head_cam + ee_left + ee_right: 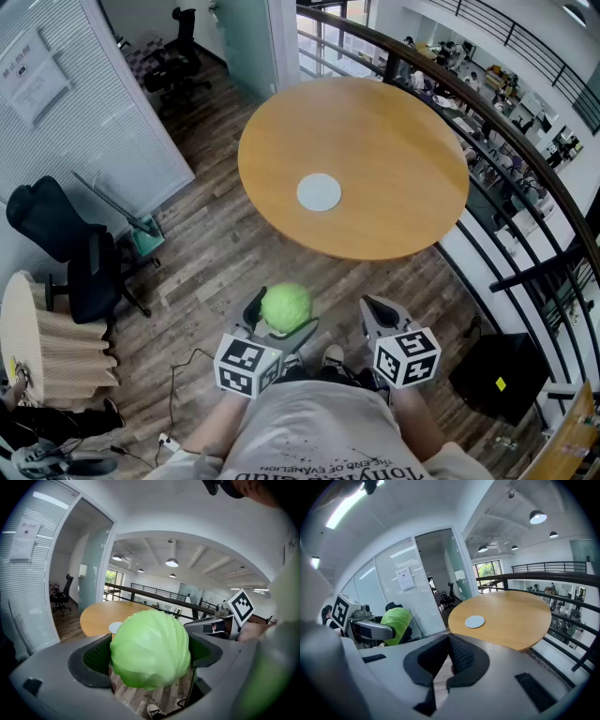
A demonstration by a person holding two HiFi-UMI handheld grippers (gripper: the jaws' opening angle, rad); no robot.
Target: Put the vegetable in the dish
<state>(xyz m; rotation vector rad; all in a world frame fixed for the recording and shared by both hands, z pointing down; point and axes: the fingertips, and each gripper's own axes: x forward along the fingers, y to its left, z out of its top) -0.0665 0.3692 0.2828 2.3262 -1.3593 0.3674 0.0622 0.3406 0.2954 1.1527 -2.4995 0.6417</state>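
Table (394, 159): round, wooden top; stands on plank floor (216, 253)
Dish (319, 192): pale, round, flat; lies on the table, left of centre, toward near edge

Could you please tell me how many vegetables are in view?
1: a green cabbage gripped in the left hand-held gripper, over the floor, short of the table. The dish is empty; none seems hidden.

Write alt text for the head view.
The left gripper grips a round pale green cabbage above the plank floor, short of a round wooden table bearing a small flat pale grey dish. The right gripper, shut and empty, hangs alongside.
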